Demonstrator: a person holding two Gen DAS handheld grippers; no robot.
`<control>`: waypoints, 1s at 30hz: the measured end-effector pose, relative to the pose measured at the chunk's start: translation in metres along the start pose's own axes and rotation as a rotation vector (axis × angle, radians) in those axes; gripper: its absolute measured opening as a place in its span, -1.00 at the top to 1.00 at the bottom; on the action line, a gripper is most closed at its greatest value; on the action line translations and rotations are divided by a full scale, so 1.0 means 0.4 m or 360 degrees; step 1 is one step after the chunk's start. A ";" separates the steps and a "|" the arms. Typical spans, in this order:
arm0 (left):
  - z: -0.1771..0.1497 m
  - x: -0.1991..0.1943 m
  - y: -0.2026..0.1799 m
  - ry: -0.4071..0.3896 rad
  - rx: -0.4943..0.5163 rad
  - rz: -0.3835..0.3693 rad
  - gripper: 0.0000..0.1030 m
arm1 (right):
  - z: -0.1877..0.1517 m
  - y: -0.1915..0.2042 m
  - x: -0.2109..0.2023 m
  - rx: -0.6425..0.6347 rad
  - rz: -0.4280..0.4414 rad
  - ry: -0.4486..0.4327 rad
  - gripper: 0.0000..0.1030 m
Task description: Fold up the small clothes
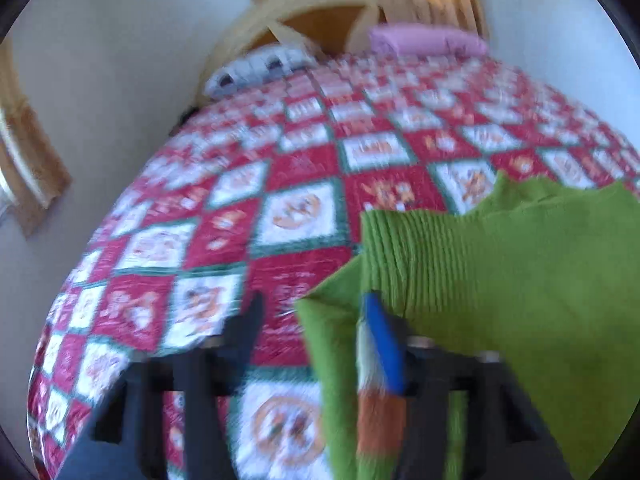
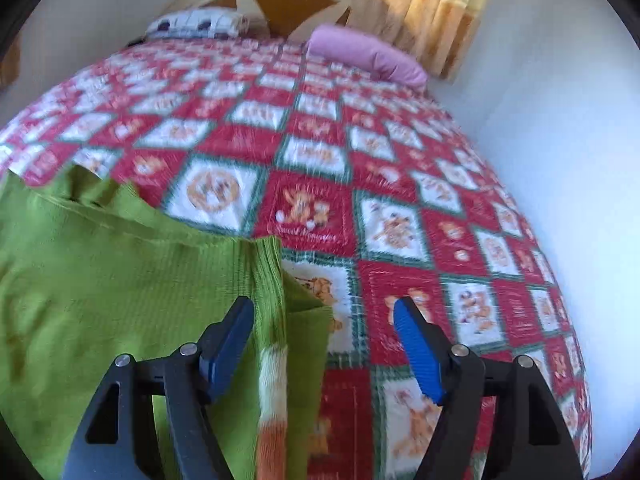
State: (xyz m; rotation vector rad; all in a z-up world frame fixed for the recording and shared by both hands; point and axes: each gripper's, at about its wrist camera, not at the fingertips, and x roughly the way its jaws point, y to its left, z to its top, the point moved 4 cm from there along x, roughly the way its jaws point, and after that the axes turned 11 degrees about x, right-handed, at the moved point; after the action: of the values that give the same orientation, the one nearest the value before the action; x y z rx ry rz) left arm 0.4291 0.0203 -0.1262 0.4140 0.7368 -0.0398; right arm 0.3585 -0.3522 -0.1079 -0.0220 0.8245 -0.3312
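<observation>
1. The green knit garment point(image 2: 120, 280) lies spread on the bed point(image 2: 360, 152), on the checked quilt, near the foot end. In the right wrist view it fills the 7 to 9 o'clock part of the frame; in the left wrist view, the 3 to 5 o'clock part.

2. A ribbed cuff or hem point(image 1: 400, 248) sits folded over on the garment at each side. A strip with white and orange bands point(image 2: 274, 392) runs down between the jaws in both views.

3. The left hand-held gripper point(image 1: 316, 320) stands with jaws apart. The garment's edge is between them, but the pads are not pressing it. This view is blurred, so actual contact cannot be confirmed.

4. The right hand-held gripper point(image 2: 324, 320) is likewise wide. The garment's right edge and the banded strip lie between the jaws, ungripped.

5. Judgement: both sides appear laid inward, and the step in hand is to take a fresh hold for the next fold.

6. Recommended practice: take each lower corner through all layers, close firmly, lift both together and carry them toward 12 o'clock, keeping the edges parallel.

7. Risk: a grip on only the top layer would pull open the side folds.

8. The pink pillow point(image 2: 368, 54) and patterned pillow point(image 2: 200, 22) lie well apart at the headboard.
</observation>
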 end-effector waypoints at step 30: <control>-0.219 -0.053 -0.056 0.0178 -0.0170 -0.0091 -0.71 | -0.322 0.051 -0.125 0.0188 0.0356 0.0148 -0.55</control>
State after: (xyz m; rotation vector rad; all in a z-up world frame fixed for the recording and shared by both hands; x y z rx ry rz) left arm 0.3529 0.0308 -0.1780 0.2948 0.8567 -0.0308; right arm 0.2397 -0.3039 -0.1629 0.1957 0.8892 -0.1702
